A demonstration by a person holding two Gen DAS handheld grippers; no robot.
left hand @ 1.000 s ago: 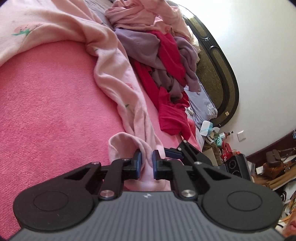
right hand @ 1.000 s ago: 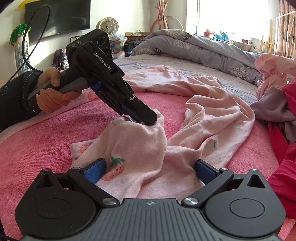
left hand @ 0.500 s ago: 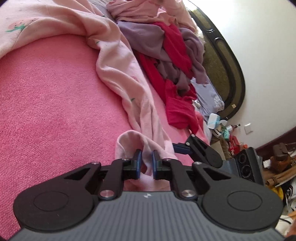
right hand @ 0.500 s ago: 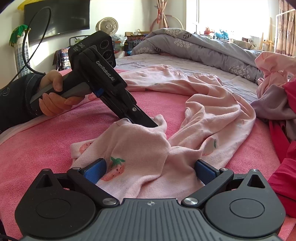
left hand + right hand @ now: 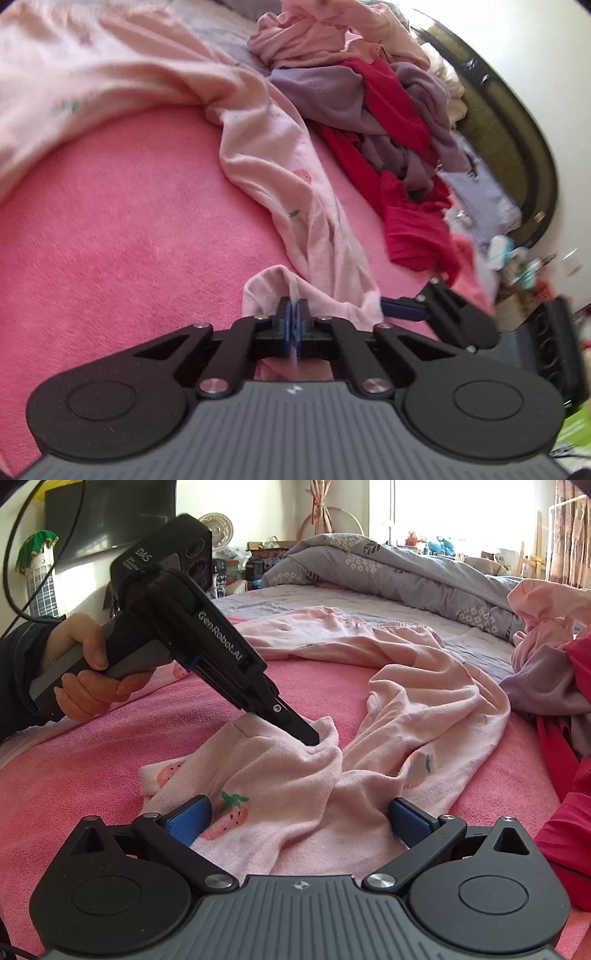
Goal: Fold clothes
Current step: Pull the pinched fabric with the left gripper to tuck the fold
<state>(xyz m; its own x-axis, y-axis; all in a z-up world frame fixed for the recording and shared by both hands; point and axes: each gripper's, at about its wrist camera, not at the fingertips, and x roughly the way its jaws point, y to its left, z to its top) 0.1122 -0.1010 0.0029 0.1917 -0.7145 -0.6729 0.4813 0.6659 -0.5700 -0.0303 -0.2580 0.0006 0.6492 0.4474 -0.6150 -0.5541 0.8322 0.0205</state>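
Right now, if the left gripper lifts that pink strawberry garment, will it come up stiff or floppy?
Likely floppy: the pink garment lies in soft folds and bunches around the left gripper pinching it. Probably light, being thin knit. Its long trailing part would likely drag across the pink blanket rather than lift cleanly.

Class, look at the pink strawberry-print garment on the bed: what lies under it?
The strawberry-print garment lies on a pink blanket; its far end rests on a grey sheet. The left gripper pinches one fold. Anything beneath the bunched cloth is covered.
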